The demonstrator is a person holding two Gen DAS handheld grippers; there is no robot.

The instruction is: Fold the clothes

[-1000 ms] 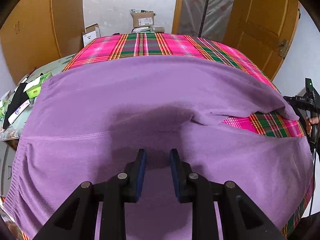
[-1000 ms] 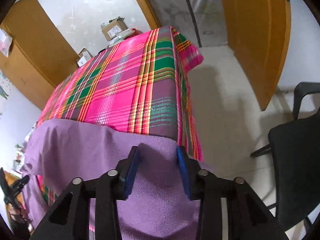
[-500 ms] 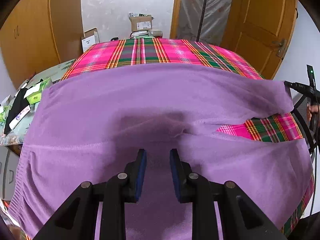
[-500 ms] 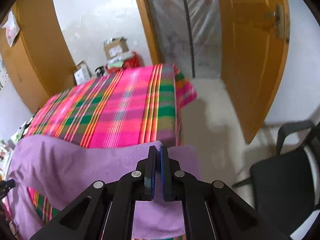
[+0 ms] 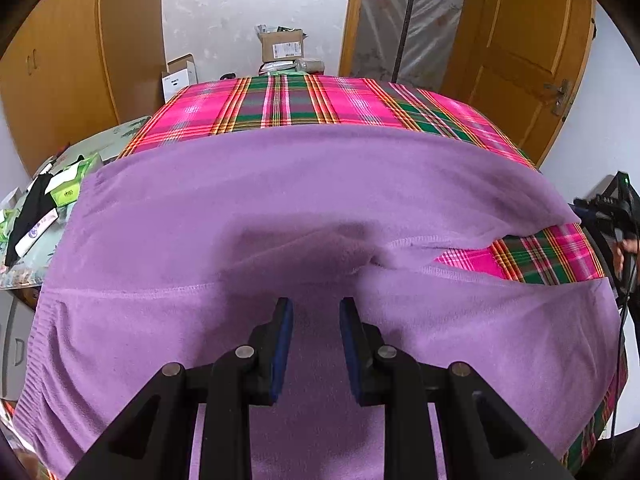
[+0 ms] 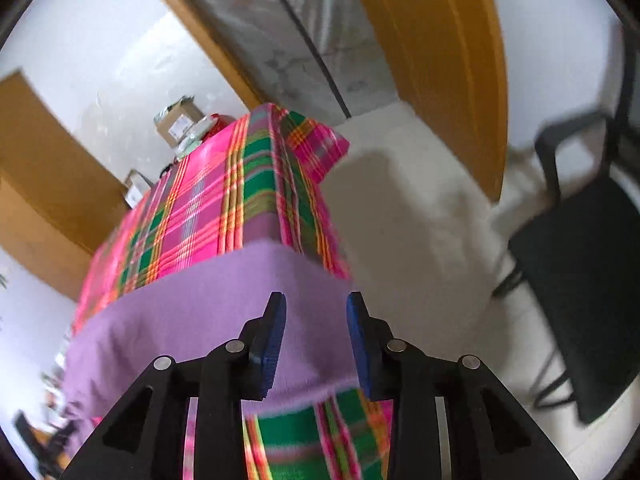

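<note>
A purple garment (image 5: 320,184) lies spread across the table's pink and green plaid cloth (image 5: 320,100), its upper layer folded over the lower one with a gap of plaid at the right. My left gripper (image 5: 316,304) hovers open over the near part, nothing between its pads. In the right wrist view the garment's right end (image 6: 200,308) lies flat at the table corner. My right gripper (image 6: 316,300) is above that end, its jaws opening, and the pads do not press the cloth. That gripper (image 5: 612,208) also shows at the left wrist view's right edge, held by a hand (image 5: 626,250).
A black chair (image 6: 580,260) stands on the pale floor right of the table. Cardboard boxes (image 5: 282,44) sit beyond the far edge. Green packets and black items (image 5: 68,188) lie on a side surface at the left. Wooden doors (image 5: 520,60) stand behind.
The right gripper was shut on the garment's corner half a second ago; now its jaws are apart and the corner lies on the table. Its view has rolled. The left gripper has not moved.
</note>
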